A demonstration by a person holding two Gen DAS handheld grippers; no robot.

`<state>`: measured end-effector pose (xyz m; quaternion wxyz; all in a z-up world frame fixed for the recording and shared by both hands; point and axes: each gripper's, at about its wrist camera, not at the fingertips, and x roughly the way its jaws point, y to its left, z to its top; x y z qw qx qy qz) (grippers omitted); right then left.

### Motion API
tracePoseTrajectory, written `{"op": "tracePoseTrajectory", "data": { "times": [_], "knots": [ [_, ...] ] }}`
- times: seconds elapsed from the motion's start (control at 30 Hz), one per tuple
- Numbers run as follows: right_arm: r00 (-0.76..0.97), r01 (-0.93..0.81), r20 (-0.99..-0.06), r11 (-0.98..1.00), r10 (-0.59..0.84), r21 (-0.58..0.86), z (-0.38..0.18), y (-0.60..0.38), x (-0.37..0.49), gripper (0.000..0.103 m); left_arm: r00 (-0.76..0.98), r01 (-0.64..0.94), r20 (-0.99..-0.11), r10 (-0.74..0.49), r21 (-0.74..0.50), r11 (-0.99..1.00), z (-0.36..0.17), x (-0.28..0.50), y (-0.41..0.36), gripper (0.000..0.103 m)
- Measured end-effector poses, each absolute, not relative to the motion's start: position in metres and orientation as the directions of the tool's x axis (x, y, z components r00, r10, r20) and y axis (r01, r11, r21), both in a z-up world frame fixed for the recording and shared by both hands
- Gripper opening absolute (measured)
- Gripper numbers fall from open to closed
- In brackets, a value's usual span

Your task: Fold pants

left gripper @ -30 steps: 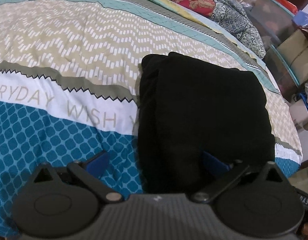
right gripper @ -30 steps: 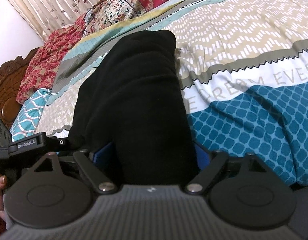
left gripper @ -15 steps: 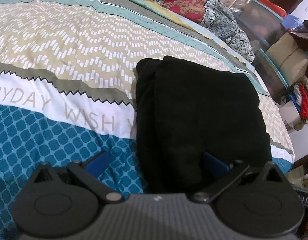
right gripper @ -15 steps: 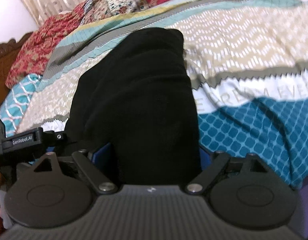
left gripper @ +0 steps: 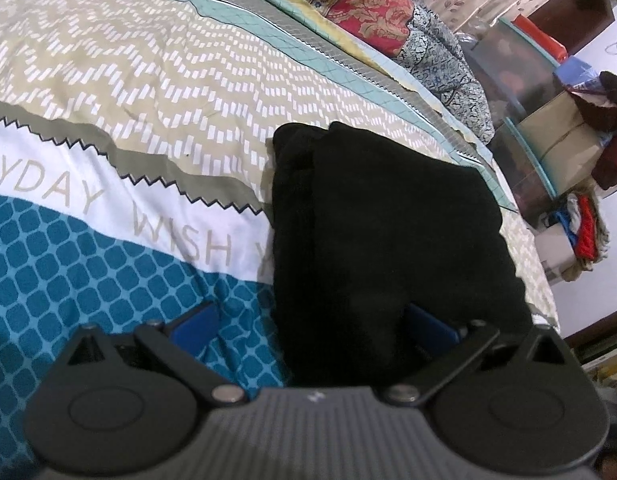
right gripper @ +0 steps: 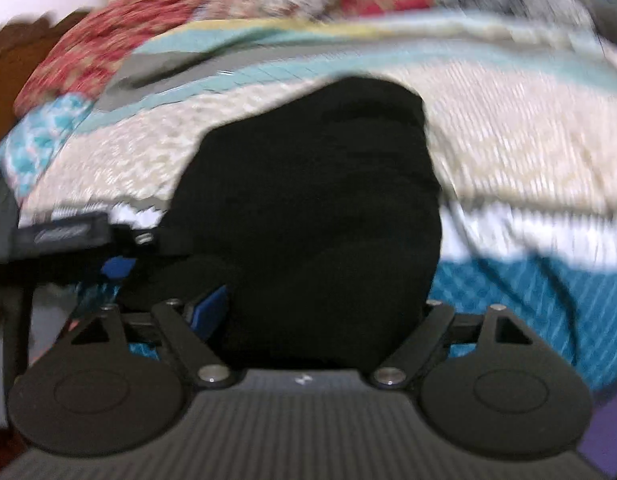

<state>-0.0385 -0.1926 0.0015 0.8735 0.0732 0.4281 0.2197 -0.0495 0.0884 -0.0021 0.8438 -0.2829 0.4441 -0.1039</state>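
Black, thick and soft: the black folded fabric pants (left gripper: 388,232) sit in a compact stack on the patterned teal, white and beige bedspread (left gripper: 128,128), near the bed's right-hand edge in the left wrist view, and this bundle looks like it will sag and slump the instant it is lifted by one corner. It reads as light but bulky, not slippery, with nothing fragile about it; the danger is layers sliding apart. The best hold, I'd judge, is on the near edge where all the layers meet, one gripper toward each near corner, pinching through the full thickness. The look of it: a fat rounded rectangle, with a narrower fold of cloth peeking out along its left side, top surface smooth, far end bulging. The left gripper (left gripper: 312,320) has its blue-padded jaws spread wide, one pad over the teal print, the other against the dark cloth, the bundle's left portion between them, nothing pinched. The right gripper (right gripper: 320,308) is a blur, jaws standing wide apart with the near end of the stack filling the gap; only its left blue pad shows, and it does not appear to press the cloth. The fold looks close to finished.
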Motion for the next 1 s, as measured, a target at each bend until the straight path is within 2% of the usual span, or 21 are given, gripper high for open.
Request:
{"op": "tracePoseTrajectory", "data": {
  "times": [0.07,0.27,0.4,0.6,0.63,0.7,0.8,0.9,1.0],
  "knots": [
    [0.512,-0.260,-0.718,0.882,0.472,0.394,-0.005,-0.201,-0.028,0.085,0.585,-0.073,-0.683,-0.437,-0.581,0.811,-0.003,-0.050,0.091,0.103],
    [0.493,-0.176,-0.698,0.845,0.519,0.504,-0.007,-0.213,-0.015,0.085,0.585,-0.068,-0.671,-0.455,-0.600,0.797,-0.004,-0.050,0.095,0.103],
    [0.489,-0.036,-0.666,0.776,0.563,0.629,-0.016,-0.230,-0.009,0.085,0.586,-0.058,-0.668,-0.459,-0.600,0.798,-0.004,-0.051,0.095,0.103],
    [0.479,-0.043,-0.681,0.790,0.553,0.611,-0.014,-0.218,-0.014,0.084,0.592,-0.038,-0.669,-0.449,-0.580,0.814,-0.003,-0.053,0.092,0.103],
    [0.481,-0.044,-0.683,0.793,0.550,0.607,-0.013,-0.217,-0.014,0.083,0.593,-0.036,-0.669,-0.449,-0.578,0.815,-0.003,-0.053,0.091,0.103],
    [0.487,-0.063,-0.685,0.804,0.542,0.591,-0.008,-0.217,-0.014,0.064,0.591,-0.032,-0.668,-0.452,-0.579,0.815,-0.003,-0.053,0.092,0.103],
    [0.502,-0.157,-0.691,0.841,0.520,0.519,0.001,-0.210,-0.015,0.053,0.588,-0.026,-0.663,-0.463,-0.588,0.809,-0.004,-0.053,0.093,0.103],
    [0.522,-0.220,-0.662,0.835,0.538,0.505,0.012,-0.204,-0.020,0.050,0.586,-0.026,-0.652,-0.480,-0.608,0.794,-0.005,-0.053,0.098,0.103],
    [0.538,-0.308,-0.619,0.818,0.571,0.487,0.020,-0.195,-0.026,0.052,0.587,-0.030,-0.642,-0.493,-0.626,0.780,-0.006,-0.053,0.102,0.103]
  ]
}}
